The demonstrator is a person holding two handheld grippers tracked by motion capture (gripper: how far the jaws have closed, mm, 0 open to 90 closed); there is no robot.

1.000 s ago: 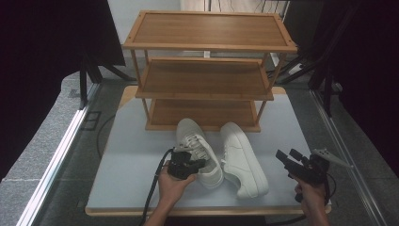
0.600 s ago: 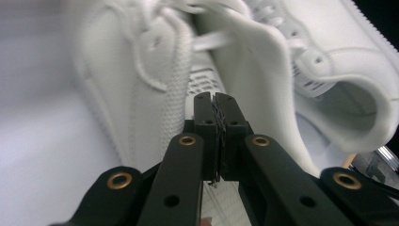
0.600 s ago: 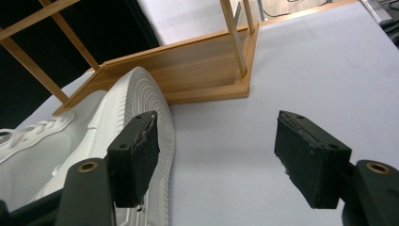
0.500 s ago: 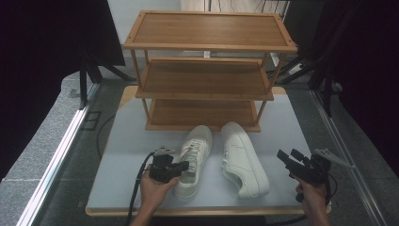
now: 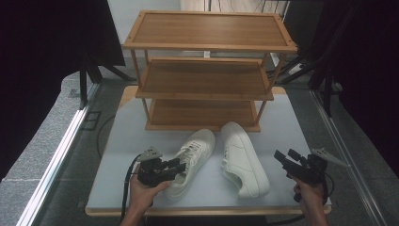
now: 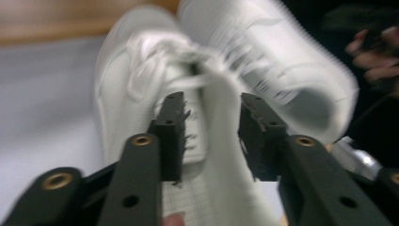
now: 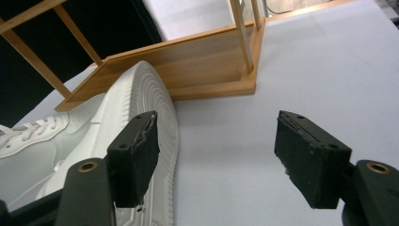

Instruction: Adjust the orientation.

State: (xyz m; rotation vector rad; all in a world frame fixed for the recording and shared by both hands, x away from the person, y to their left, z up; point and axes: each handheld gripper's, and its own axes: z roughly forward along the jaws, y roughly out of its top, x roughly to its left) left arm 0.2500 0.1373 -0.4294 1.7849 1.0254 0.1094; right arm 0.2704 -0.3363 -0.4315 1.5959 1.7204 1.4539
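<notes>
From the high view, two white lace-up sneakers lie on the pale grey table (image 5: 141, 127), near the bottom of the three-shelf wooden rack (image 5: 205, 70). The left white sneaker (image 5: 195, 157) is tilted, and its heel end is partly hidden behind the left gripper (image 5: 179, 167). The right white sneaker (image 5: 243, 157) lies flat, well apart from the right gripper (image 5: 286, 156), whose jaws are spread wide with nothing between them.

The left gripper view is blurry. Here the left gripper (image 6: 211, 136) has its jaws a little apart, one on each side of the heel edge of the left white sneaker (image 6: 141, 99). I cannot tell if they squeeze it.

The right gripper view is sharp. The right gripper (image 7: 216, 157) is wide open over bare table (image 7: 306, 61), just beside the right white sneaker (image 7: 141, 99), which is cut off at the left edge.
</notes>
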